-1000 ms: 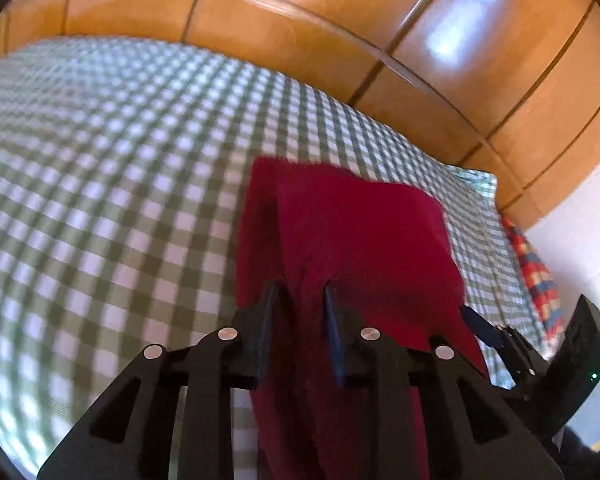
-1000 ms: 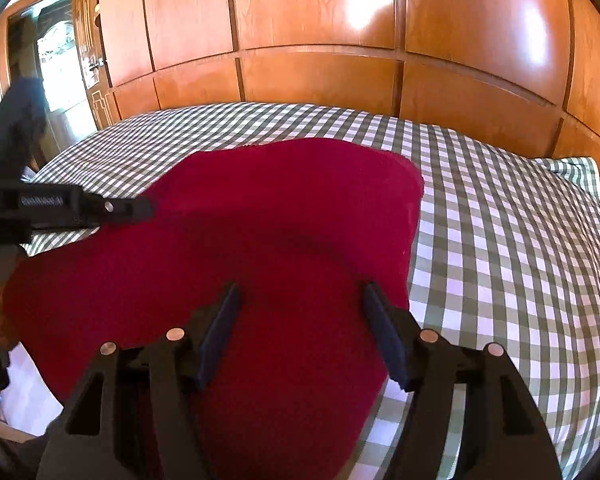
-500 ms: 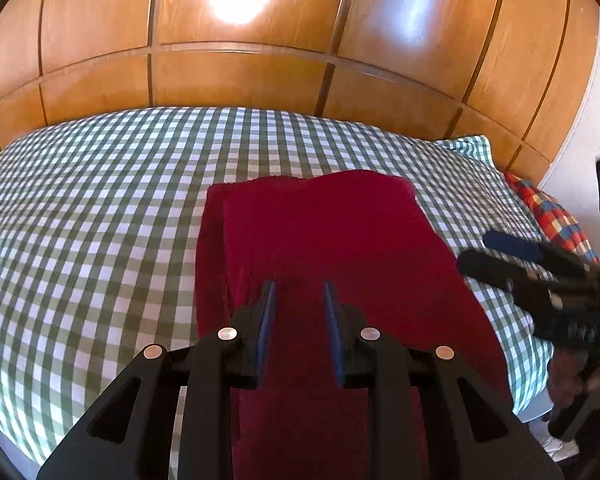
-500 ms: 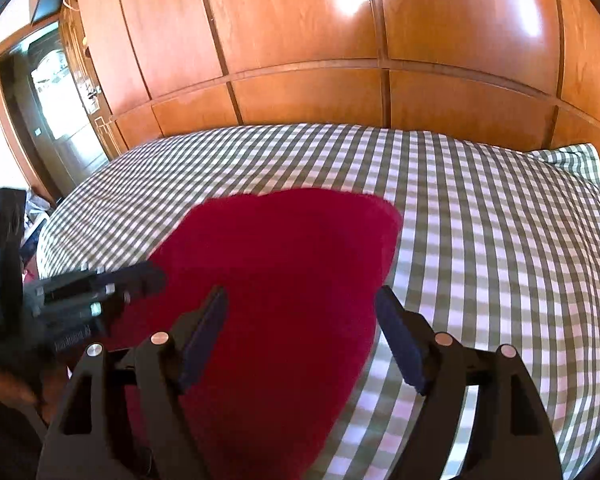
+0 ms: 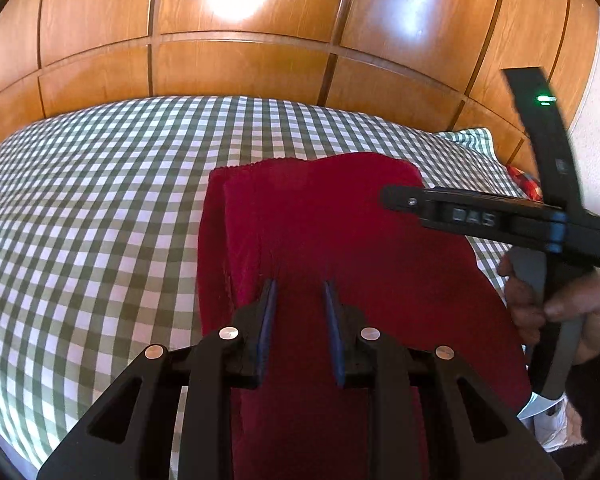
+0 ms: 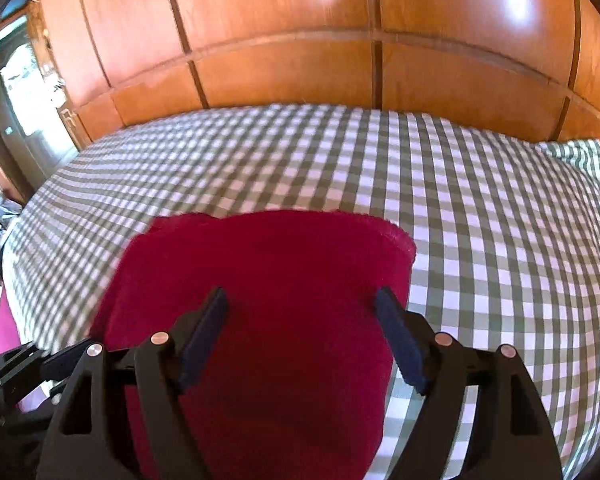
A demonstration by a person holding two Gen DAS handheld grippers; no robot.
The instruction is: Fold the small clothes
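A dark red cloth (image 5: 332, 232) lies lengthwise on the green-and-white checked bedspread (image 5: 100, 208), with a folded layer along its left side. My left gripper (image 5: 300, 284) hovers over the cloth's near part, its jaws a narrow gap apart and nothing between them. In the right wrist view the same red cloth (image 6: 268, 272) fills the near middle. My right gripper (image 6: 300, 300) is wide open above it and empty. The right gripper also shows in the left wrist view (image 5: 480, 216), held by a hand over the cloth's right edge.
A wooden panelled headboard (image 5: 240, 60) stands behind the bed. A checked pillow (image 6: 576, 152) lies at the far right, with a red patterned fabric (image 5: 524, 184) beyond it. The bed's left edge and a doorway (image 6: 16, 92) show in the right wrist view.
Both grippers have pulled back and lifted from the cloth. The right gripper has swung over the cloth's right side and stays wide open. The cloth lies still.
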